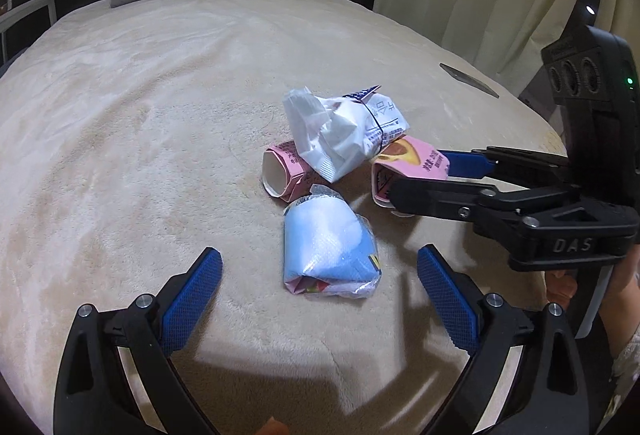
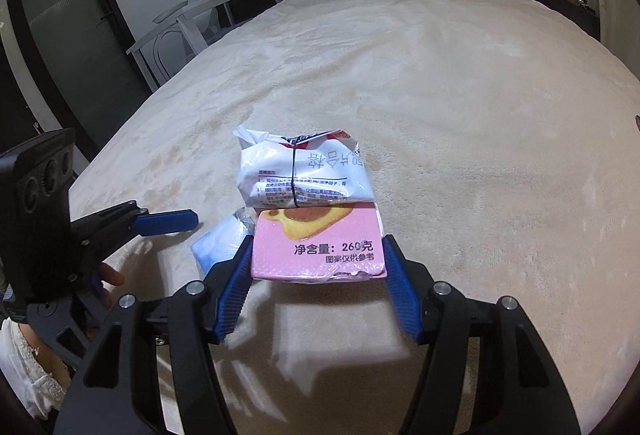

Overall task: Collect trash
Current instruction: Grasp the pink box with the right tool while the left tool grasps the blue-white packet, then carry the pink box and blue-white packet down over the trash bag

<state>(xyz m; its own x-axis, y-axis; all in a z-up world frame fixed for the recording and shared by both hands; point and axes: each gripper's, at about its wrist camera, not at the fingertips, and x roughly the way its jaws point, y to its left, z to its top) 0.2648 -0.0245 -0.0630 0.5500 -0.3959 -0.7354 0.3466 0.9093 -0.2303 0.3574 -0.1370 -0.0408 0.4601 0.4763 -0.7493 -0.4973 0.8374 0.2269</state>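
On the cream blanket of the bed four pieces of trash are lying close together. The left gripper is standing spread wide, its blue pads on both sides of a light blue packet but not touching it; the packet is lying on the blanket between and a little ahead of the fingertips. Its printed end is folded under, so the label is hard to read.

The right gripper is closing on a pink box. In its own view the two blue pads are sitting at the two side edges of the box and seem to press on them, but the near lower edge of the box is torn and is hiding the exact contact. In the left view one black finger is covering the front of this box.

A white crumpled bag with a dark band around it is resting on top of the pink box and also on a second pink carton, which is lying on its side with the open end showing. The bag is hiding most of that carton.

A person's fingers are only partly visible behind the left tool.
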